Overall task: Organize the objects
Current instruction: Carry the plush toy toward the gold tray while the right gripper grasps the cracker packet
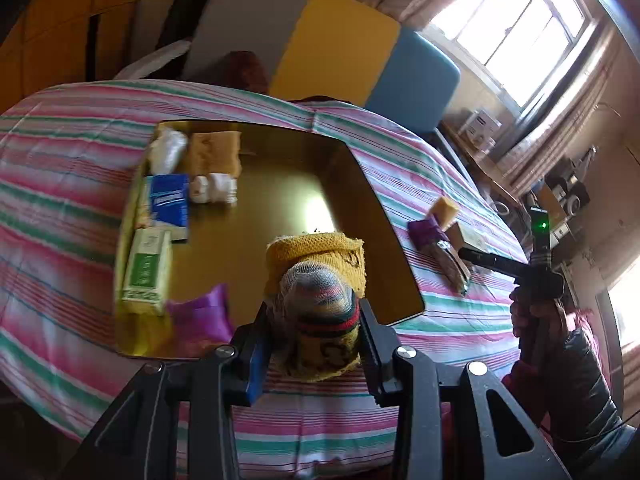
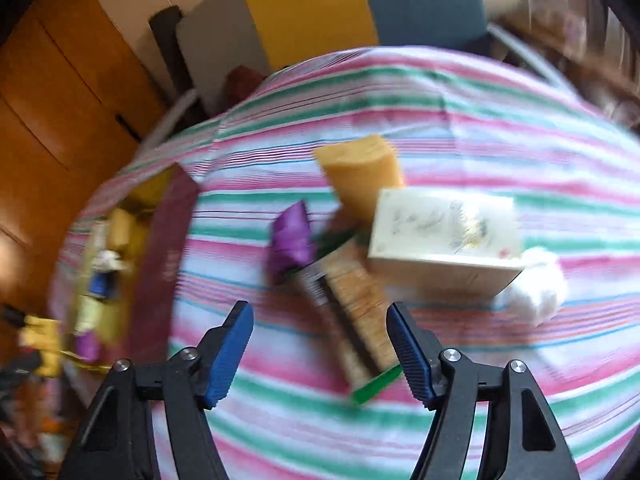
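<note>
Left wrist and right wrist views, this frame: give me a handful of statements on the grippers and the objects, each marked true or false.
1. The left gripper is shut on a rolled yellow sock. True.
2. The right gripper holds the purple pouch. False: it is open and holds nothing; the pouch lies on the striped cloth.
3. A blue packet lies inside the gold tray. True.
4. The cream box sits in the gold tray. False: it rests on the striped cloth, outside the tray.
5. A yellow sponge lies beside the cream box. True.
</note>
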`<state>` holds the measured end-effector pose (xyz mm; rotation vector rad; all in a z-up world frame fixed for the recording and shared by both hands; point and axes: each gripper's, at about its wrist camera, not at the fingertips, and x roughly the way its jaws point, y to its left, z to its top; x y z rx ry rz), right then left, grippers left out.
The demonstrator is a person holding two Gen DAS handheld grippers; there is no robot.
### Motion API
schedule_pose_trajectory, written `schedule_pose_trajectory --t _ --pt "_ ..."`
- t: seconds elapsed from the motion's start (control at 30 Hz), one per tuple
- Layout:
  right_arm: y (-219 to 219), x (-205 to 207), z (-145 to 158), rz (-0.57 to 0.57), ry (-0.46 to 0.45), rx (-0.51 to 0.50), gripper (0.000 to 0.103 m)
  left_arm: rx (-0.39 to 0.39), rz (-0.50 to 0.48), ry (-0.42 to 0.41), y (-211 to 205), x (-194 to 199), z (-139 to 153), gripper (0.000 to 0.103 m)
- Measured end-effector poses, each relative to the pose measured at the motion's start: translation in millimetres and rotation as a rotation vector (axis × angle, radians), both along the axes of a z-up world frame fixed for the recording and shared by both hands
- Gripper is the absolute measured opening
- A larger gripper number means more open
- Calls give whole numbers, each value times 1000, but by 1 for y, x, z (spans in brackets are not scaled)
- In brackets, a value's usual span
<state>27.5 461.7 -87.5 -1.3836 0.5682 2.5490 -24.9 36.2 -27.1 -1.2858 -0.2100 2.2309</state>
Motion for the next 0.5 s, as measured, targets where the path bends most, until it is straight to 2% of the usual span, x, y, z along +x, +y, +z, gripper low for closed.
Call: schedule_pose_trajectory --t 0.33,0.4,0.5 --pt "-6 -33 -35 68 -151 163 70 12 103 -4 -55 -10 0 38" --pt "-9 -33 -39 87 -178 188 42 28 107 -11 -54 -17 2 38" --pt "-17 -33 -38 131 -182 189 38 36 99 -7 -40 -35 7 38"
